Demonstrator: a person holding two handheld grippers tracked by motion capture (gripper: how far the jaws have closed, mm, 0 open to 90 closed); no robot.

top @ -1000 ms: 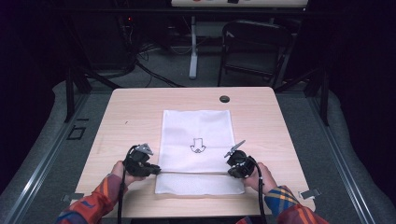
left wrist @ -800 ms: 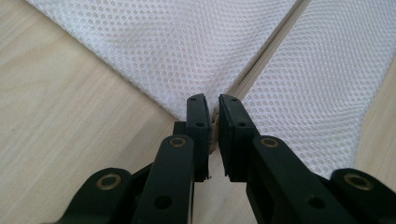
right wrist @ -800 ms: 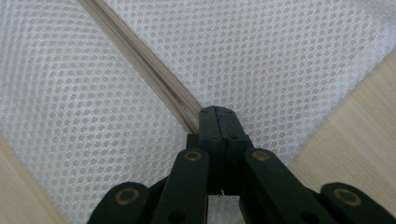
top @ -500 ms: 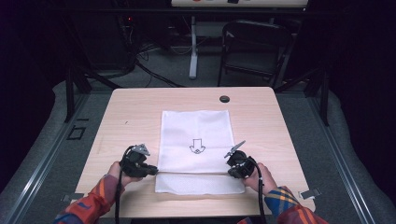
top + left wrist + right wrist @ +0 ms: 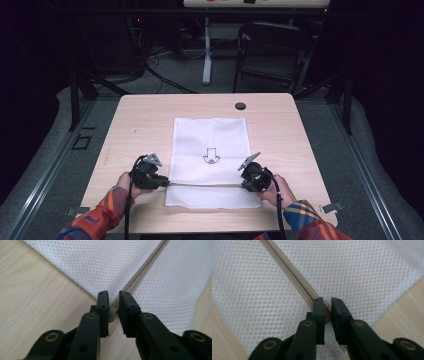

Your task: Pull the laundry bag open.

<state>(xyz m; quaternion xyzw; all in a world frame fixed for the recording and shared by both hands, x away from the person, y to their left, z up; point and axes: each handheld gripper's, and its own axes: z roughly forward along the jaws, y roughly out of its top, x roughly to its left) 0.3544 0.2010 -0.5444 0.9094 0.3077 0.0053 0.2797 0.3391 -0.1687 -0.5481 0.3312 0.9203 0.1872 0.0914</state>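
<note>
A white mesh cloth (image 5: pixel 210 135) with a black arrow print (image 5: pixel 210 156) lies flat on the wooden table (image 5: pixel 140 120). A narrow strip of the same mesh (image 5: pixel 212 196) lies along its near end, parted from it by a thin line. My left gripper (image 5: pixel 162 181) sits at the left end of that line and my right gripper (image 5: pixel 245 182) at the right end. Both pairs of jaws have just been opening. The left gripper (image 5: pixel 113 296) shows a narrow gap over the mesh edge (image 5: pixel 100 267). The right gripper (image 5: pixel 327 302) stands slightly apart over the mesh (image 5: pixel 362 270), not pressing it.
A round cable hole (image 5: pixel 240 106) sits near the table's far edge. Bare wood lies left and right of the cloth. Behind the table stand a dark folding chair (image 5: pixel 270 50) and a white post with cables on the floor (image 5: pixel 206 55).
</note>
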